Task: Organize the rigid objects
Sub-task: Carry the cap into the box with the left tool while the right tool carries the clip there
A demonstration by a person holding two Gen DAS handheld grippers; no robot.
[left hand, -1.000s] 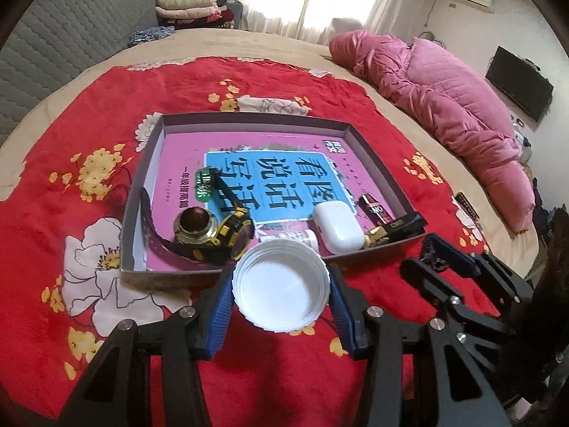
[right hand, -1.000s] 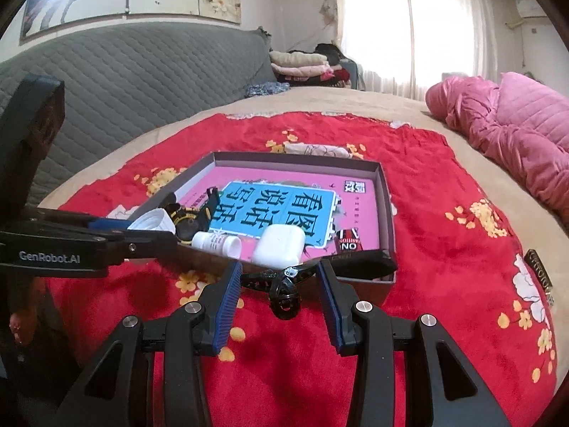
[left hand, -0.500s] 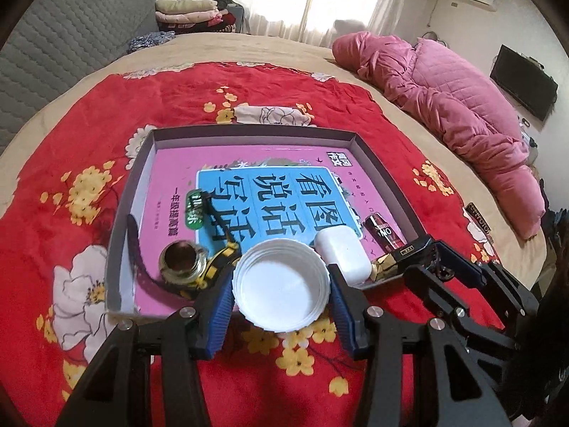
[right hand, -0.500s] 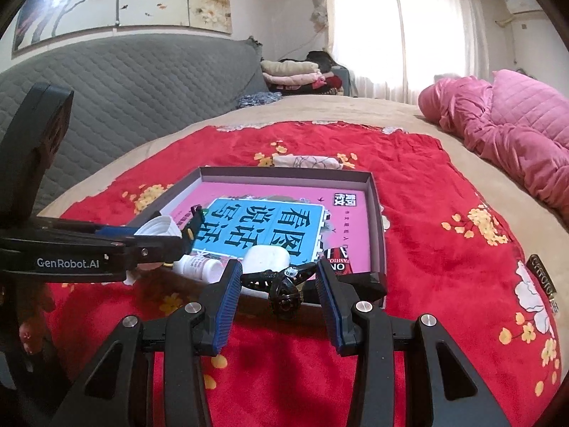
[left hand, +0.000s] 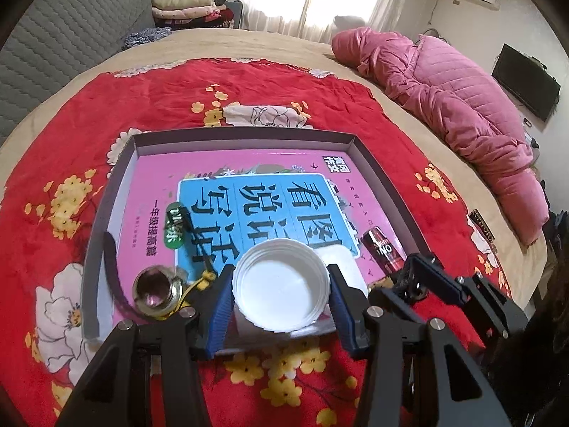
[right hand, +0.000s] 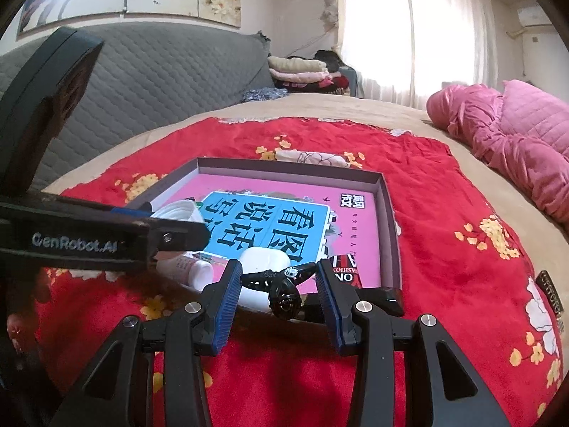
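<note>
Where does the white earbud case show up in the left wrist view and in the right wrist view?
Left wrist: the white earbud case sits low and right of centre, mostly hidden behind the white lid held in the left claw.
Right wrist: it lies just below centre, behind the black clip in the right claw.
Shared landmark: the pink and blue book in the grey tray.

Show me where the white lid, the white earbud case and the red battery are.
white lid (left hand: 281, 286), left wrist view, its inner face.
white earbud case (right hand: 265, 258), right wrist view, its top.
red battery (left hand: 384, 251), left wrist view, its printed side.
</note>
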